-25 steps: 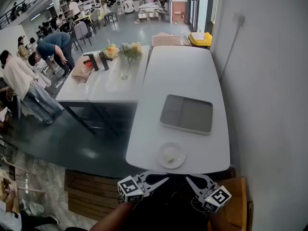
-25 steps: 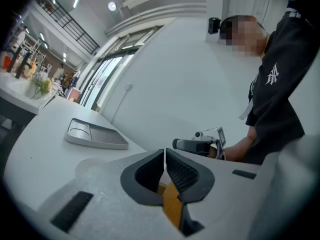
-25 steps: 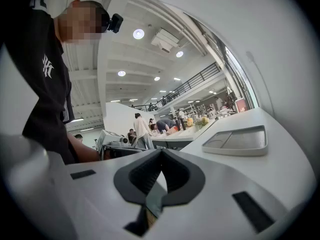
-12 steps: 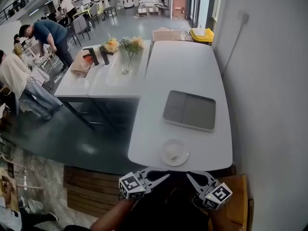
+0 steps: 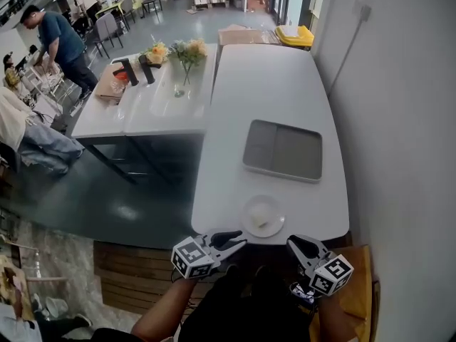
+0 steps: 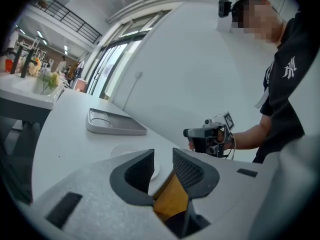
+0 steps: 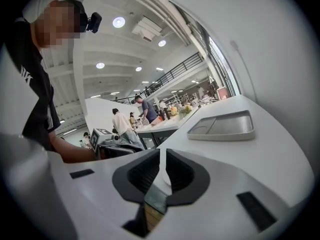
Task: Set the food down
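A small white plate (image 5: 263,216) with a pale piece of food (image 5: 259,221) on it sits near the front edge of the white table (image 5: 278,91). Behind it lies a grey compartment tray (image 5: 283,150), also in the left gripper view (image 6: 115,124) and the right gripper view (image 7: 222,126). My left gripper (image 5: 239,239) hovers just before the table edge, left of the plate; its jaws are opening, with nothing between them (image 6: 163,159). My right gripper (image 5: 292,243) is just right of the plate at the same edge, shut and empty (image 7: 162,168).
A wall runs along the table's right side. To the left stands a second white table (image 5: 153,109) with a flower vase (image 5: 187,54) and dark bottles (image 5: 135,70). People (image 5: 55,38) move about beyond it. A yellow bin (image 5: 298,36) sits past the far end.
The left gripper's jaws have parted. Both grippers now sit closer to the table edge and plate. The person in blue at the back left has straightened up and stepped away.
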The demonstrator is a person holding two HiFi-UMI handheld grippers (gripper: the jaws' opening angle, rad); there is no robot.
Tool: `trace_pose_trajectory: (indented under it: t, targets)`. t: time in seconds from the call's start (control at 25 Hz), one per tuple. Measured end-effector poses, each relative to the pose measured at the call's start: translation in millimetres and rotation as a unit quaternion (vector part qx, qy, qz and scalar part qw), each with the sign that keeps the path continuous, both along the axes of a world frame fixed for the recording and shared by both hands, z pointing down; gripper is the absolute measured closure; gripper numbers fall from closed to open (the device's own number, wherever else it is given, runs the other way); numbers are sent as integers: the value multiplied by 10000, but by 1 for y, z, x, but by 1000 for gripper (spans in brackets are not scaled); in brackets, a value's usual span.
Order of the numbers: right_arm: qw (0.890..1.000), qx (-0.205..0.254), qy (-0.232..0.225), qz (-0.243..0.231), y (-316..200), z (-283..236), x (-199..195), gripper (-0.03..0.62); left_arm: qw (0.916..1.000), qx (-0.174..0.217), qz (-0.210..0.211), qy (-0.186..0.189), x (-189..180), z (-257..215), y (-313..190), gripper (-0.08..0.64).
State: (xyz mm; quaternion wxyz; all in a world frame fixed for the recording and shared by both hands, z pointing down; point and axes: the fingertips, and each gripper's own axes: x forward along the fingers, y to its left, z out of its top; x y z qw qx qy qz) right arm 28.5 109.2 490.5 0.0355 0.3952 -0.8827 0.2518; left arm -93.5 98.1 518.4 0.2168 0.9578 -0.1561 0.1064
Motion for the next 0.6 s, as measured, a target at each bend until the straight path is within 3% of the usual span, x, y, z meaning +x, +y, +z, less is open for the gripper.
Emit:
trace_pose_trajectory:
  t: [0.08, 0.16, 0.4, 0.6]
  targets:
    - [9999, -121, -68, 47, -8, 4, 4, 564, 9998, -130, -98, -83, -6, 7, -11, 468]
    - [9994, -311, -171, 47, -17, 10, 8, 469, 9992, -304, -150, -195, -9, 15, -22, 456]
    - [9953, -890, -347, -124, -49, 41, 21, 459, 9944, -744, -412, -620, -5, 45, -55, 445]
    - [9827, -1724, -603, -308, -74, 73, 37, 420, 9874, -1119, -741, -837, -2, 61, -76, 425]
